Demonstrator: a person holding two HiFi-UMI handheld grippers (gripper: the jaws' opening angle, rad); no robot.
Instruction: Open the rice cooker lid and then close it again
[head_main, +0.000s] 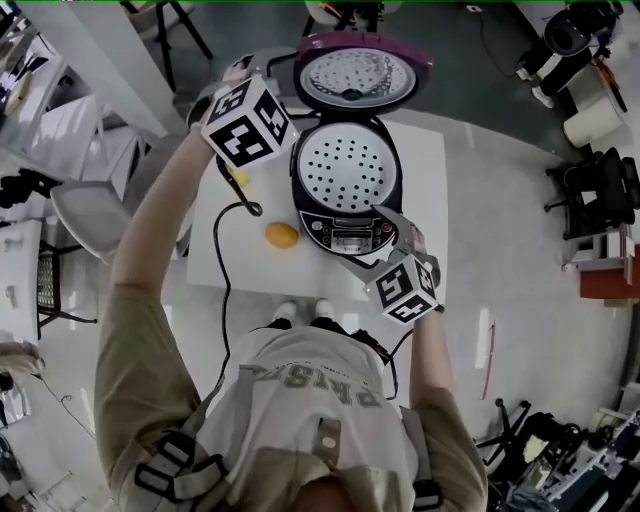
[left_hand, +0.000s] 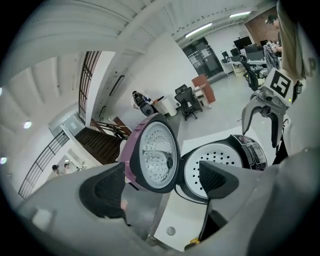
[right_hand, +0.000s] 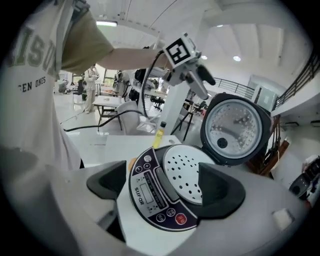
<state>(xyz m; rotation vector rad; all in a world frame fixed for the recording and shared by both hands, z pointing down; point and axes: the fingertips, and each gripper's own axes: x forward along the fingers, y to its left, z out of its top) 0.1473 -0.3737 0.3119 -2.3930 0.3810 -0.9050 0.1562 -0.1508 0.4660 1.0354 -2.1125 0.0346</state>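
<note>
The rice cooker (head_main: 345, 190) stands on a white table (head_main: 425, 170) with its purple lid (head_main: 362, 72) swung fully up and back, its metal inner plate showing. A white perforated tray (head_main: 346, 165) fills the pot. My left gripper (head_main: 240, 80) is raised to the left of the lid; in the left gripper view it (left_hand: 162, 182) is open, apart from the lid (left_hand: 152, 152) and holding nothing. My right gripper (head_main: 386, 228) sits at the cooker's front right. It (right_hand: 164, 185) is open, and the control panel (right_hand: 152, 192) shows between its jaws.
An orange fruit (head_main: 282, 235) and a small yellow bottle (head_main: 238, 178) lie on the table left of the cooker, with a black cable (head_main: 228, 260) running off the front edge. A grey chair (head_main: 90, 215) stands at the left. Office chairs (head_main: 590, 190) are at the right.
</note>
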